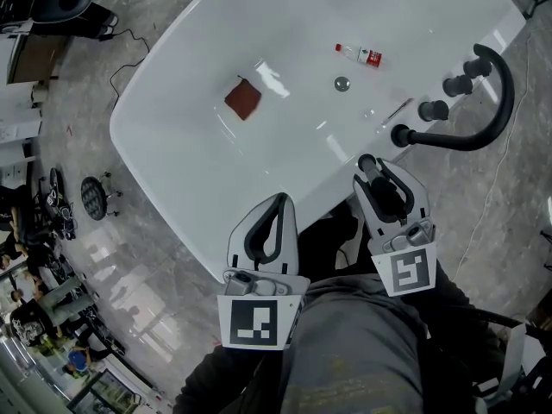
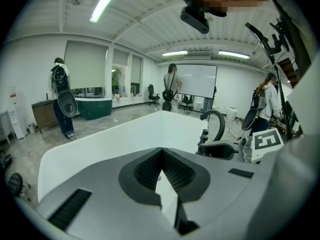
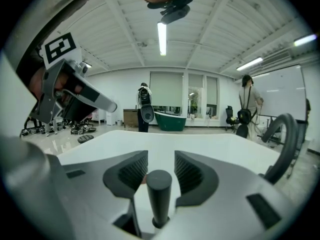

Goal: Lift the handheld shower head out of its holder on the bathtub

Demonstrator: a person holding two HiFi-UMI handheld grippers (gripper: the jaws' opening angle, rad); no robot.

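The black shower handle [image 3: 159, 194] stands upright at the white bathtub's near rim [image 1: 172, 171]. My right gripper [image 1: 377, 164] is around it, open. In the right gripper view [image 3: 161, 159] the ribbed pads sit on either side of the handle with a gap on each side. From the head view the handle [image 1: 386, 195] shows as a dark shape between the jaws. My left gripper [image 1: 281, 200] hovers over the rim to the left, shut with nothing in it. Its pads [image 2: 161, 151] meet at the tip.
A black arched faucet [image 1: 496, 102] and two black knobs [image 1: 457, 84] stand on the rim to the right. Inside the tub lie a small bottle [image 1: 362, 55], a red-brown cloth [image 1: 243, 99] and the drain [image 1: 342, 83]. People stand across the room [image 2: 61, 96].
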